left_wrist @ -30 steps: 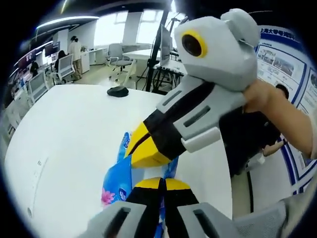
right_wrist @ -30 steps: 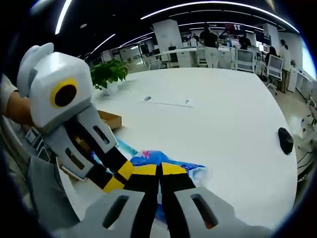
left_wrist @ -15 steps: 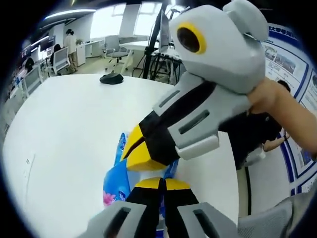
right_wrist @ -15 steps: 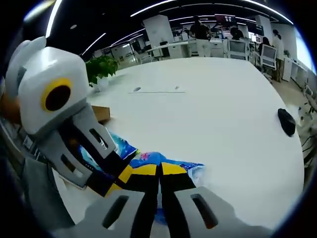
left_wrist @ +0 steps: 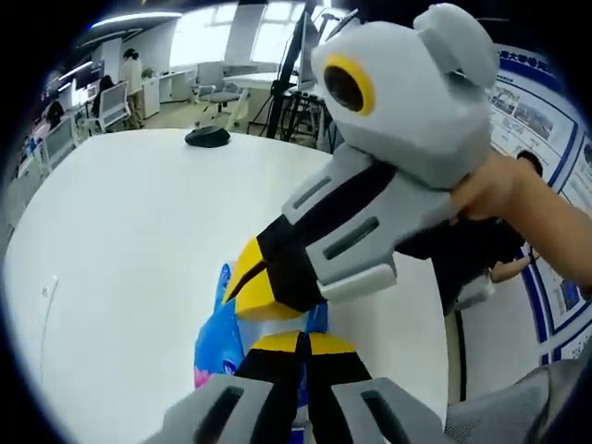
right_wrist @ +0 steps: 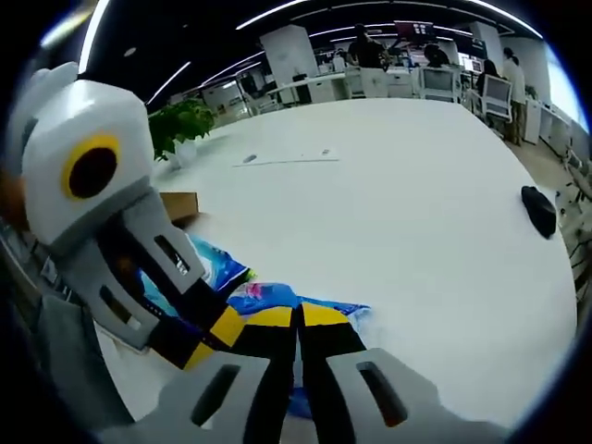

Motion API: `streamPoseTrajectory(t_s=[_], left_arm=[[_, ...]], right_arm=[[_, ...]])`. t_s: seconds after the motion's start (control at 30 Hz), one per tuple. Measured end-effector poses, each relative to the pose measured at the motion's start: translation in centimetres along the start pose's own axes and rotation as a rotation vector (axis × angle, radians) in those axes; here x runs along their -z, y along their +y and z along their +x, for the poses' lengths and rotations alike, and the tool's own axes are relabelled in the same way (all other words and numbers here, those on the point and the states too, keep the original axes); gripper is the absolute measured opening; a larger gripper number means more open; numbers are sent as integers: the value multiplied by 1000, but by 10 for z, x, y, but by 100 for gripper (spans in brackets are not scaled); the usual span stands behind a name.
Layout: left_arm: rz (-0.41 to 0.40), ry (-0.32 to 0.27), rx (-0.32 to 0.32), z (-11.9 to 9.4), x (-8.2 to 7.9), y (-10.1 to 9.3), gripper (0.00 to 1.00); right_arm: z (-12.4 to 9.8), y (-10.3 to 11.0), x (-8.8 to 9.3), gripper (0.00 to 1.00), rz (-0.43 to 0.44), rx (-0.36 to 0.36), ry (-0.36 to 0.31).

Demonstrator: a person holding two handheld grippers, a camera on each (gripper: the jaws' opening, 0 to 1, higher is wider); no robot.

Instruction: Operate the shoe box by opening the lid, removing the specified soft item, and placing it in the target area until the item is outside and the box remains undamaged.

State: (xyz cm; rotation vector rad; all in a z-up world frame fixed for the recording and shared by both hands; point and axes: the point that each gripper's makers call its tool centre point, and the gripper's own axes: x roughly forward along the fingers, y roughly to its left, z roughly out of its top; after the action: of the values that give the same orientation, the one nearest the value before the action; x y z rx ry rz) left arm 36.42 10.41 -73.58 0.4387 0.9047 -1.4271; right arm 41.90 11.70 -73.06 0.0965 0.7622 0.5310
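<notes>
A blue soft pack with a pink flower print hangs just above the white table. My left gripper is shut on its near end. My right gripper reaches in from the right, held by a hand, and its yellow tips are shut on the same pack. In the right gripper view the right gripper pinches the crumpled blue pack, and the left gripper grips it from the left. A brown shoe box lies behind the left gripper, mostly hidden.
A black object rests at the table's far side, also seen as the black object near the right edge. A potted plant stands past the box. Office chairs, desks and people fill the background. A person sits beside the table.
Both views have shifted slightly with the hands. Both grippers keep their hold on the blue pack, and the box now sits more hidden behind the left gripper.
</notes>
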Motion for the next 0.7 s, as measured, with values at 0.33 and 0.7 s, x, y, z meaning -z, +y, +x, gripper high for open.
streamPoseTrajectory(t_s=[0.33,0.7], left_arm=[[18,0,-6,-3,2,2,0],[94,5,-39,-12,0,-5,11]], right_arm=[[1,0,0,0,5,-2,7],[-4,1,-5,4,-42,21,-6]])
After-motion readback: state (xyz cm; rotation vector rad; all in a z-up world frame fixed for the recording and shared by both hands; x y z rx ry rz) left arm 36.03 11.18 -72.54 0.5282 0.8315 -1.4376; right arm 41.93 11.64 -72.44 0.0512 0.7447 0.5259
